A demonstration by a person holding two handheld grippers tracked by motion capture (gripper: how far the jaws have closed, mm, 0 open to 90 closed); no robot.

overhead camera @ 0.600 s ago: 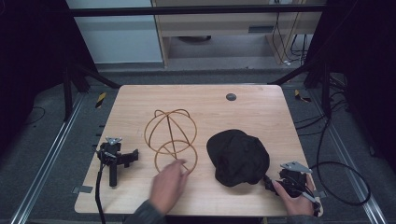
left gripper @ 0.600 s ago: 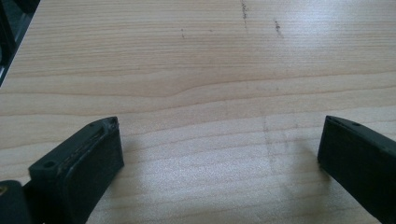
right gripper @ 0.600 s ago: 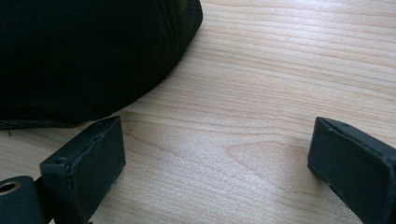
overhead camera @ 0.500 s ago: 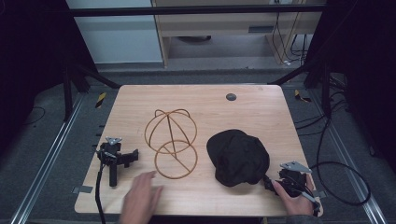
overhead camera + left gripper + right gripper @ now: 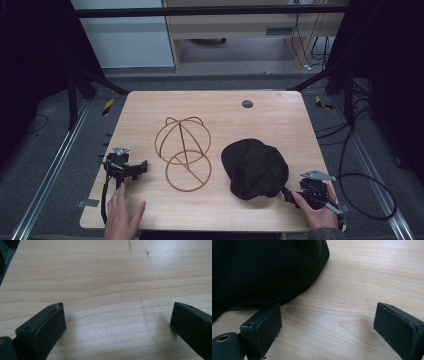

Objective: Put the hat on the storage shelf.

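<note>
Left hand [image 5: 121,212] has pulled back from the wire frame [image 5: 183,152] to the table's [image 5: 280,112] near edge.

It lies flat just below the left hand-held gripper [image 5: 141,168], which sits unheld, jaws wide, nothing between them. The right hand [image 5: 320,212] holds the right hand-held gripper [image 5: 288,196], jaws wide and empty, just beside the black cap [image 5: 255,168] right of the frame.

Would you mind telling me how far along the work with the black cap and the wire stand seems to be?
Barely begun. Done: nothing visible; the black cap lies on the table, apart from the wire stand. In hand: the right gripper, held by the right hand, rests open beside the cap; its fingers close on nothing. The left gripper lies open, the left hand just short of it. Left: presumably placing the cap on the stand.
</note>
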